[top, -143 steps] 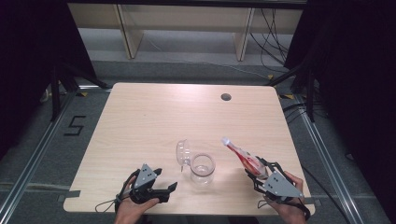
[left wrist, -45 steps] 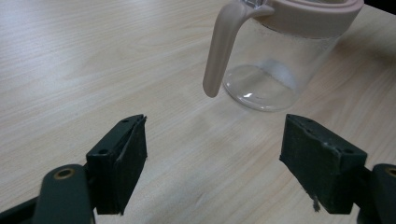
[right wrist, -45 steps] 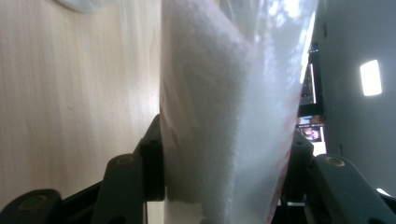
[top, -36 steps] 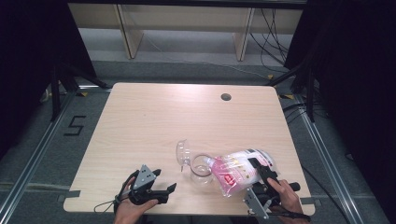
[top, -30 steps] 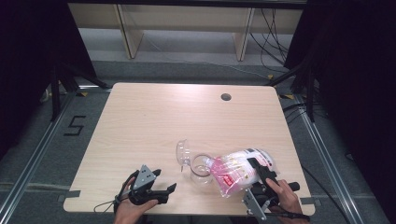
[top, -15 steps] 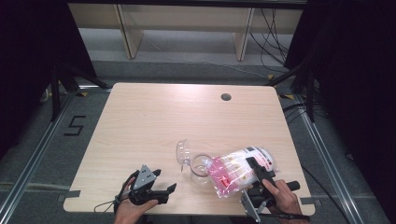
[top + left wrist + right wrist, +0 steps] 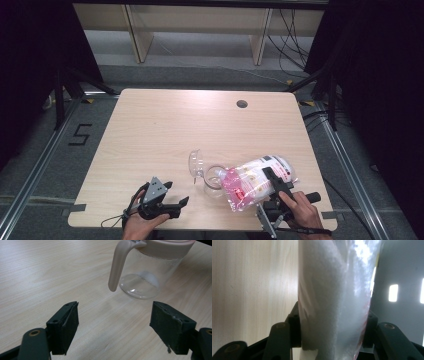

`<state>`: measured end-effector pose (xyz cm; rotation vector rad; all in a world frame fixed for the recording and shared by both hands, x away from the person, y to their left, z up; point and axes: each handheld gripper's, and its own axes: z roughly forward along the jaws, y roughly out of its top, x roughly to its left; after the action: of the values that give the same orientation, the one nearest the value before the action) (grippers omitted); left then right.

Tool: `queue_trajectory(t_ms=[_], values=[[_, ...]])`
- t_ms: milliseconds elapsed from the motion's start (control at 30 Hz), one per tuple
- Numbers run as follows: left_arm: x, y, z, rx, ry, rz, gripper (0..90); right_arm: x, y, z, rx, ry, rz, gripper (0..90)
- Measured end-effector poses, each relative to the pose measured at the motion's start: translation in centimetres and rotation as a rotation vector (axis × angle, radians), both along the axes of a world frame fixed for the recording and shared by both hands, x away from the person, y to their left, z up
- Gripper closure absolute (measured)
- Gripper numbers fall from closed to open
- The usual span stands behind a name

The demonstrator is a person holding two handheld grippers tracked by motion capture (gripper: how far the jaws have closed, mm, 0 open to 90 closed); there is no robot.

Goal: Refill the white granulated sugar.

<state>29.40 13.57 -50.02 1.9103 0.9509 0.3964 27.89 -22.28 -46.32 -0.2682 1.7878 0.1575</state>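
Note:
A clear glass jug with a pale pink rim and handle stands upright near the table's front middle. My right gripper is shut on a clear bag of white grains with pink print. The bag is tilted on its side, its left end right beside the jug's rim. In the right gripper view the bag sits pinched between both jaws. My left gripper rests by the front edge, left of the jug. Its jaws stand open and empty, pointing at the jug's handle.
The wooden table has a round cable hole at its far right. Beyond the far edge stand wooden shelf legs. A floor mark "5" lies to the left. Dark curtains flank both sides.
The right gripper has turned the bag from edge-on and raised to lying on its side against the jug, and in the last second it rolled a little further. The left gripper has stayed put.

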Motion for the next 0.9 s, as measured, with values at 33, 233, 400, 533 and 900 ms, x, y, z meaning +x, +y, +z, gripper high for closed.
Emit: queue_trajectory(t_ms=[33, 233, 400, 533, 900], values=[[0.0, 0.0, 0.0, 0.001, 0.000, -0.001, 22.3, -0.1, -0.1, -0.2, 0.032, 0.013, -0.026, 51.5], [0.0, 0.1, 0.0, -0.001, -0.003, -0.004, 22.2, -0.2, 0.0, 0.3, -0.004, -0.026, -0.008, 51.8], [0.0, 0.0, 0.0, 0.003, -0.002, 0.000, 21.8, 0.0, 0.2, 0.4, -0.030, -0.040, 0.007, 52.0], [0.0, 0.0, 0.0, 0.004, -0.003, 0.000, 21.8, 0.1, 0.2, 0.5, -0.042, -0.057, -0.003, 52.3], [0.0, 0.0, 0.0, -0.010, 0.001, 0.003, 21.8, 0.1, 0.3, 0.9, -0.086, -0.079, 0.003, 53.2]])
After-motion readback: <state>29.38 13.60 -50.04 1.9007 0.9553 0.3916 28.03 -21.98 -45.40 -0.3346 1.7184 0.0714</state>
